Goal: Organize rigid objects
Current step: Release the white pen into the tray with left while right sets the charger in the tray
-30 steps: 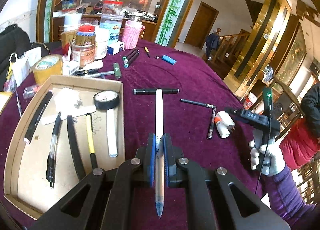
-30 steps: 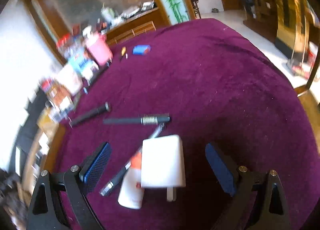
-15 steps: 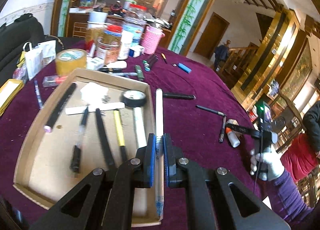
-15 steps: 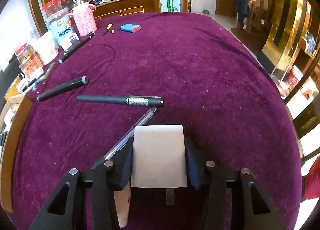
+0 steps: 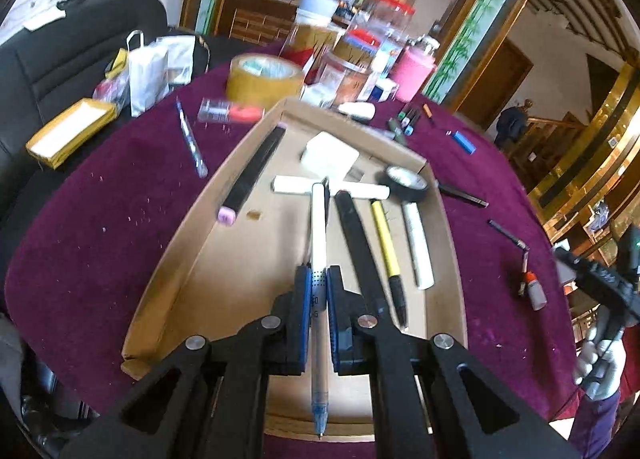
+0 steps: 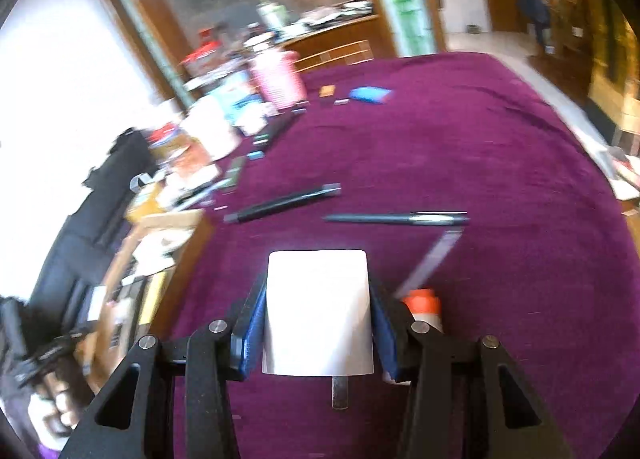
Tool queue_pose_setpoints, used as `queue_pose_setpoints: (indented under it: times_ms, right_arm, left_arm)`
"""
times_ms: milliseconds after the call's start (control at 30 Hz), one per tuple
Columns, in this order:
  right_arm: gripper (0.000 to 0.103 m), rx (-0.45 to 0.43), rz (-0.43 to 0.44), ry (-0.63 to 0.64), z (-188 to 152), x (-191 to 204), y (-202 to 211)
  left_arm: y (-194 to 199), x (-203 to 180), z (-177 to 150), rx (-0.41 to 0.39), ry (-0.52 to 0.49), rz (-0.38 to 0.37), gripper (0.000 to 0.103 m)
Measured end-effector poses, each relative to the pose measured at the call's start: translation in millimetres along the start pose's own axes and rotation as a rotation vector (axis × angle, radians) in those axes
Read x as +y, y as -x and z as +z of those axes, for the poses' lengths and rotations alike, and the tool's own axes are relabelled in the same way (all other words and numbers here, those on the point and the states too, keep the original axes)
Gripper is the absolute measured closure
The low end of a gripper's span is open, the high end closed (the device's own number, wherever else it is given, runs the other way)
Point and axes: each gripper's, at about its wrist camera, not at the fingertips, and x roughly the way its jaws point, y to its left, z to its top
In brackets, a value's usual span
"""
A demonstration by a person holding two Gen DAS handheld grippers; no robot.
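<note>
My left gripper (image 5: 319,279) is shut on a white pen (image 5: 319,243) with a blue tip and holds it above the cardboard tray (image 5: 180,255). The tray holds several pens, a black strip (image 5: 360,235), a white block (image 5: 330,155) and a black tape roll (image 5: 402,183). My right gripper (image 6: 318,291) is shut on a white plug adapter (image 6: 318,311), lifted over the purple cloth. Two dark pens (image 6: 280,203) (image 6: 396,218) and an orange-capped glue stick (image 6: 424,305) lie on the cloth beyond it. The tray also shows in the right wrist view (image 6: 188,219) at the left.
Jars, a pink cup (image 5: 412,73), a brown tape roll (image 5: 264,77) and bags crowd the table's far left. A blue lighter (image 5: 464,139), markers and loose pens lie on the cloth (image 5: 100,195). The right gripper shows at the right edge of the left wrist view.
My left gripper carried the white pen leftwards from the cloth to over the tray. My right gripper closed on the white adapter, lifted it and swung left.
</note>
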Motion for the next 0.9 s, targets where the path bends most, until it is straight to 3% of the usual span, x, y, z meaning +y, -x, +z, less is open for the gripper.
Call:
queue_pose_setpoints:
  times_ms: [133, 367, 433, 567, 667, 733, 800, 900]
  right_arm:
    - [0.052, 0.058, 0.118, 0.040, -1.4, 47.1, -17.2]
    - [0.052, 0.154, 0.213, 0.126, -12.0, 121.0, -54.5]
    - [0.052, 0.177, 0.221, 0.150, -14.1, 137.4, -64.8]
    - [0.052, 0.226, 0.227, 0.200, -21.2, 171.9, -89.1]
    - [0.052, 0.254, 0.215, 0.241, -25.7, 194.5, -105.5]
    - [0.052, 0.266, 0.193, 0.271, -29.1, 207.2, -116.2]
    - [0.052, 0.268, 0.158, 0.306, -32.7, 216.5, -124.1]
    - [0.052, 0.266, 0.093, 0.353, -37.3, 226.8, -136.9]
  left_arm:
    - [-12.5, -0.7, 2.1, 0.033, -0.017, 0.036, 0.096]
    - [-36.1, 16.9, 14.5, 0.065, -0.020, 0.141, 0.095]
    - [-37.3, 22.7, 15.3, 0.066, -0.007, 0.141, 0.081]
    - [-29.8, 22.8, 12.3, 0.045, -0.008, 0.082, 0.072]
    - [-19.1, 18.4, 9.0, 0.016, -0.013, 0.046, 0.057]
    - [-8.8, 16.3, 6.9, -0.019, -0.014, 0.038, 0.041]
    - [1.1, 17.9, 5.2, -0.052, -0.007, 0.042, 0.034]
    - [7.6, 21.6, 5.4, -0.065, 0.002, 0.032, 0.034]
